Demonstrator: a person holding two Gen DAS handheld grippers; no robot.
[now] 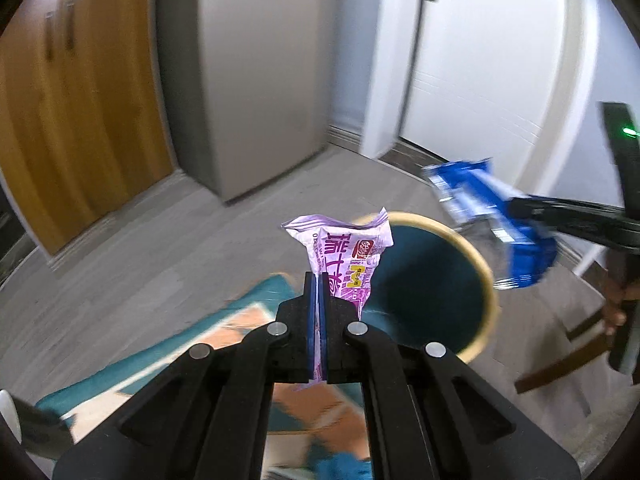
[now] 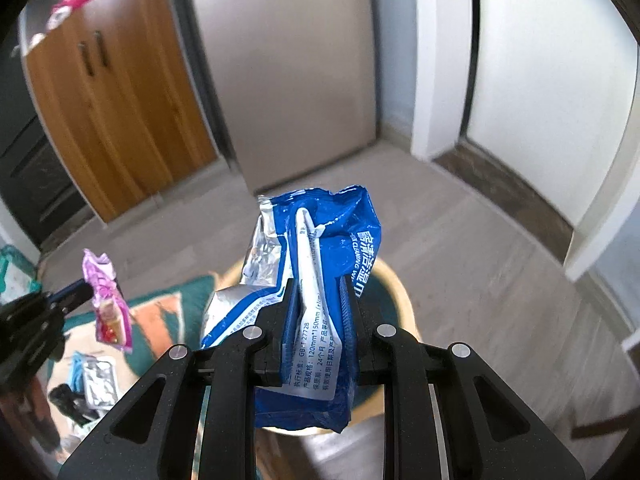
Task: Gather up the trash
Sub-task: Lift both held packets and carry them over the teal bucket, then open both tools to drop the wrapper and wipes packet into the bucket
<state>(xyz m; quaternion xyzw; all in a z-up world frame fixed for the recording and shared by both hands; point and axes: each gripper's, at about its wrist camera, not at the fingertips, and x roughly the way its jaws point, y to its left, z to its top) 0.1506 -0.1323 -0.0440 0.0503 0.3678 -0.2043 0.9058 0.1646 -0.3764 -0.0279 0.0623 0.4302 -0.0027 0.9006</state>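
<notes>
Left wrist view: the left tongs are clamped flat on a purple snack wrapper, which stands up out of the pads with its long axis running away from the camera, its crumpled top edge uppermost. Just behind and to the right of it sits the open mouth of a round bin (teal inside, pale wooden rim). So the drop point lies slightly right of and beyond the left tongs, with the wrapper's top already overlapping the bin's near rim in this picture.

The right tongs are closed on a blue wipes packet, folded and bulky, so the pads stand a little apart around it. Its long axis also runs along the fingers. In the right wrist view the bin's rim shows on both sides of the packet and beneath it, so the right hand looks the nearer to a drop; the left tongs hang off to its left over a teal-and-orange rug.

Writing: the purple wrapper carries large Chinese characters and a red round logo, too skewed to read surely. The blue packet shows "CLEANING", and a white label reading "GB/T 27728" and "120mm*150mm".

More litter, a silvery wrapper, lies on the floor at lower left.
</notes>
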